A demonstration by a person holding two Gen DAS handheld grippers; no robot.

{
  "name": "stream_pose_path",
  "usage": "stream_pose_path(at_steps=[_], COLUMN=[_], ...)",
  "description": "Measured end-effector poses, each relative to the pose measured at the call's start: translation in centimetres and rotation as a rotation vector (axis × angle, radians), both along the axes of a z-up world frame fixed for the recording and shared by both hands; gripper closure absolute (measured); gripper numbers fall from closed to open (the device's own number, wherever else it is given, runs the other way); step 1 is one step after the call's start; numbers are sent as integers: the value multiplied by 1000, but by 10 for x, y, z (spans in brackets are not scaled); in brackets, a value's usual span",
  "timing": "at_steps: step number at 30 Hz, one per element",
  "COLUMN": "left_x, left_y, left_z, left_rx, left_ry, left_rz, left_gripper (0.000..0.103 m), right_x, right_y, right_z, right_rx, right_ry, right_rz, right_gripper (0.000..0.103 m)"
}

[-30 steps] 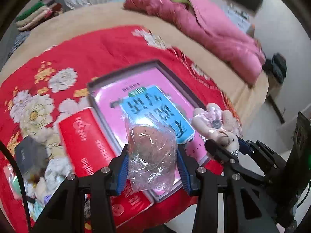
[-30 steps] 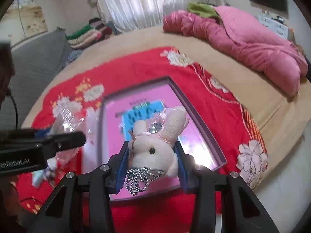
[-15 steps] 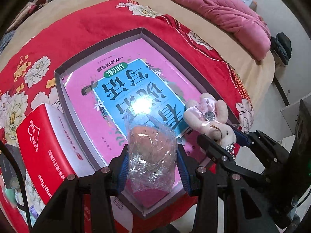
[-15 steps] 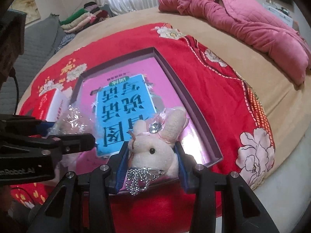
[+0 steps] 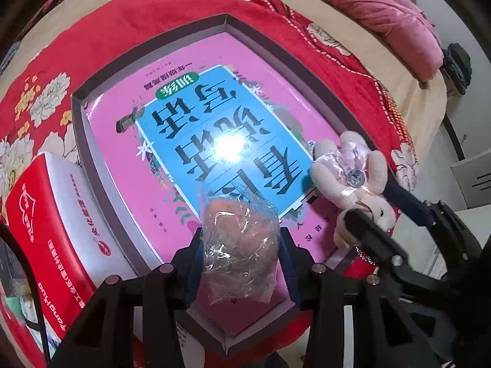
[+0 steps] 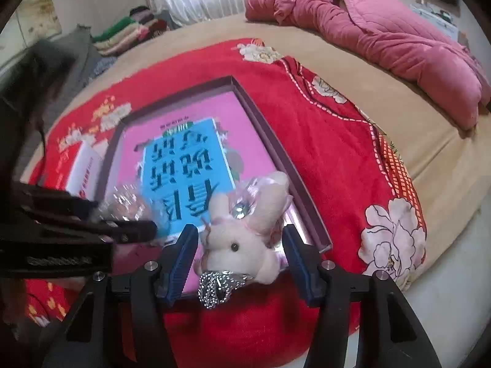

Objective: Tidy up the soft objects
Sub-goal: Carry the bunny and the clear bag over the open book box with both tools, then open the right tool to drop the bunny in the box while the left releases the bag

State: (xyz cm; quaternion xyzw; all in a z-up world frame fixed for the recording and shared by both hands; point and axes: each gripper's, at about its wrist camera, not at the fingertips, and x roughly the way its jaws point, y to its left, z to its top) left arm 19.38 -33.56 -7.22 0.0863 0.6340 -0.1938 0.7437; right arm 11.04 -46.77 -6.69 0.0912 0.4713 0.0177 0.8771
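The left hand-held gripper (image 5: 241, 263) is clenched on a plastic-wrapped soft toy (image 5: 241, 245), low over the near end of the pink box (image 5: 147, 46). At its right, the right hand-held gripper (image 6: 239, 260) is opening, its pads clear of the plush rabbit (image 6: 245, 239) between them, over the box's near right corner on the red blanket (image 6: 322, 153).

Two wrist fisheyes, close over the bed.
Left looks steeply down, right more slanted; both share the shallow box (image 5: 80, 116) (image 6: 267, 141).

Red floral blanket (image 6: 331, 165); pink-and-blue book (image 5: 214, 141); pale pink bunny (image 6: 245, 233); magenta quilt (image 6: 399, 40).
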Motion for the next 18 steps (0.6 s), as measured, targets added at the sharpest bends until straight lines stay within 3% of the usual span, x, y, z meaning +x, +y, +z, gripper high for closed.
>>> stream_pose_path(at_steps=[11, 15, 18], left_x=[-6, -8, -10], left_y=[-2, 0, 1], left_z=[3, 7, 11], left_rx=[5, -3, -11], left_ry=[-10, -20, -22], left_rz=[-28, -28, -29], left_gripper=[53, 53, 51], right_x=[-21, -15, -10], right_y=[-7, -1, -1], right_z=[11, 5, 2], right_rx=[-44, -125, -116], right_ry=[23, 46, 48], right_rz=[-19, -24, -25], right_gripper=[42, 42, 42])
